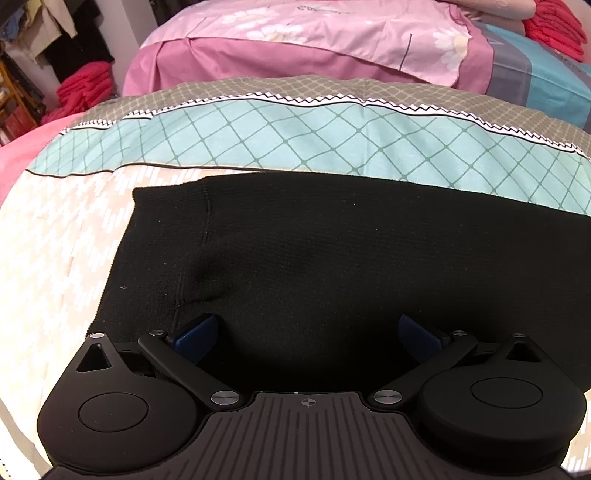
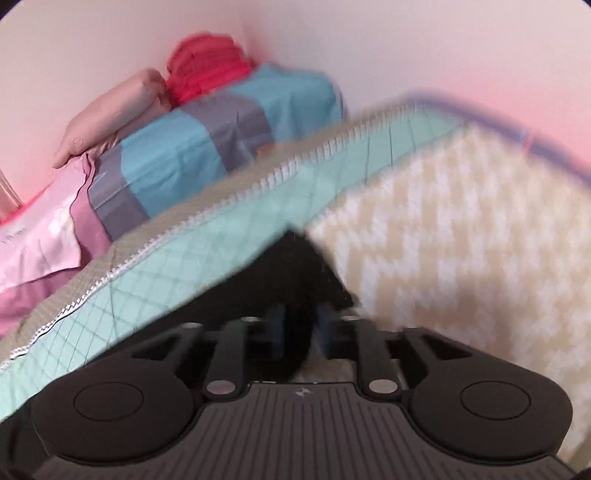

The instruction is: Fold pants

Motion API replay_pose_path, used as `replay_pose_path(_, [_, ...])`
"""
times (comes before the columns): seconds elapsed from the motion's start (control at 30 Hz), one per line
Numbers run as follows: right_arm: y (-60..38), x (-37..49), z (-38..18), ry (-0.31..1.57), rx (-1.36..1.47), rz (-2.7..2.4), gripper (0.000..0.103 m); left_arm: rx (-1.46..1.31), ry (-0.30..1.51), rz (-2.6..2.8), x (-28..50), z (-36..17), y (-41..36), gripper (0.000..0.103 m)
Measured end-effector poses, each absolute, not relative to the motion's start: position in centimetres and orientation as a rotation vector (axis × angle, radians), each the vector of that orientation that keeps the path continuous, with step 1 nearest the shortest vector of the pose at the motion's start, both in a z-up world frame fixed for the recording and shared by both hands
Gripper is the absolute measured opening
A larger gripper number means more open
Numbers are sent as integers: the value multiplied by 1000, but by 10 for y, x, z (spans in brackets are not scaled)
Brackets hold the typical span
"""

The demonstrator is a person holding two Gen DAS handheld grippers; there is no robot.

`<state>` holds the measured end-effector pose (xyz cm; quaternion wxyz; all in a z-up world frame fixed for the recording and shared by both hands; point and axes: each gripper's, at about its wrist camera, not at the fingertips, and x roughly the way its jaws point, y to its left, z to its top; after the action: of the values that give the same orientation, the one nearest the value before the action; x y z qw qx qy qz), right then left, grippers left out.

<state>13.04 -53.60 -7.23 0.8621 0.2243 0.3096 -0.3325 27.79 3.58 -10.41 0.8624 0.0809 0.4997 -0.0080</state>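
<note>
Black knit pants [image 1: 314, 251] lie flat on a patterned bedspread [image 1: 66, 236], the waistband end at the left. My left gripper [image 1: 308, 332] is open, its blue pads wide apart just above the near part of the pants, holding nothing. In the blurred right wrist view, my right gripper [image 2: 301, 325] has its pads close together, shut on an edge of the black pants [image 2: 295, 269], lifted off the bedspread [image 2: 461, 240].
A pink floral quilt [image 1: 295, 33] and a blue-grey pillow [image 2: 192, 136] lie at the far side of the bed. Red folded cloth [image 2: 207, 62] sits by the wall. Clothes and red fabric [image 1: 85, 88] are stacked at far left.
</note>
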Motion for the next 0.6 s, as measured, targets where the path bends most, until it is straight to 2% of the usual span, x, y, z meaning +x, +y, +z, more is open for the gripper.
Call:
replay_pose_path(0.03, [-520,135,-64,627,382,-738,63,169,1048,-17,278,-104,36,103])
replay_pose_path(0.1, [-488,148,-62,630,266,-658,78,168,1049,-15,278,-104,36,103])
replay_pose_path(0.2, [-446,167,-74,715,163,-360,76,172,1046,-17,277,-104,36,103])
replay_pose_path(0.3, [-450,175,-98,873,137,-289,74,179,1053,-24,278,-103,36,103])
replay_pose_path(0.37, [-478,160,-91,821,232,-480,73,177,1072,-26,281,-101,37,103])
replay_pose_path(0.43, [-497,145,-81,794,265,-617,77,160,1098,-10,283,-97,41,103])
replay_pose_path(0.53, [-495,134,-71,828,287,-465,76,133,1112,34,271,-85,46,103])
replay_pose_path(0.6, [-476,121,-59,825,239,-391,80,89,1114,32,251,-72,49,103])
